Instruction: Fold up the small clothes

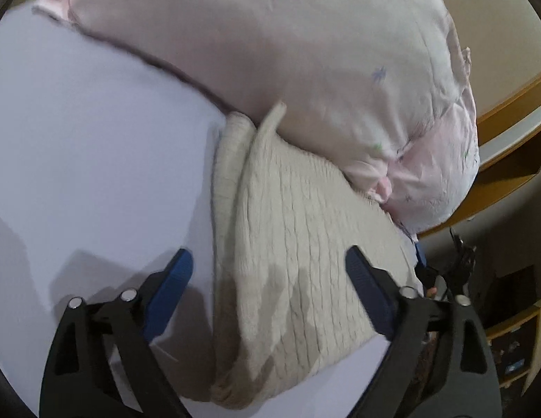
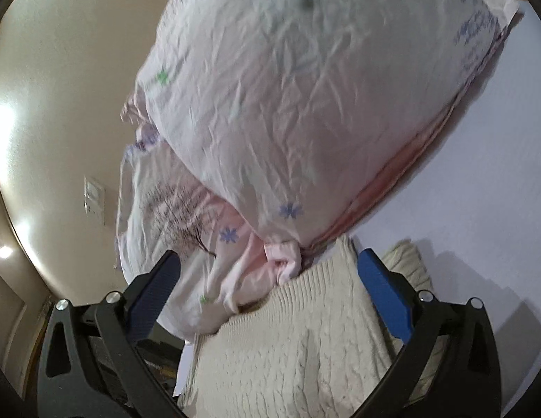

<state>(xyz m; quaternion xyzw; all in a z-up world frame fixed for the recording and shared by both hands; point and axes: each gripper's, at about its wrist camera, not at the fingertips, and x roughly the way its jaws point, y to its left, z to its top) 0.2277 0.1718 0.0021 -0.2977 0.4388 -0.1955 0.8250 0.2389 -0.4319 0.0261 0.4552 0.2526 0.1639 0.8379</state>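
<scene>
A beige cable-knit garment (image 1: 298, 250) lies folded on a white bed sheet (image 1: 96, 139), its far end against a pink flowered pillow (image 1: 305, 52). My left gripper (image 1: 268, 264) is open, its blue-padded fingers apart above the knit, holding nothing. In the right wrist view the same knit (image 2: 288, 348) lies below the pillow (image 2: 288, 104). My right gripper (image 2: 270, 268) is open over the knit's upper edge, empty.
A second pink printed cushion or cloth (image 2: 173, 216) hangs off the bed edge under the pillow. A wooden shelf unit (image 1: 507, 146) stands to the right. A cream wall with a switch plate (image 2: 94, 198) is at the left.
</scene>
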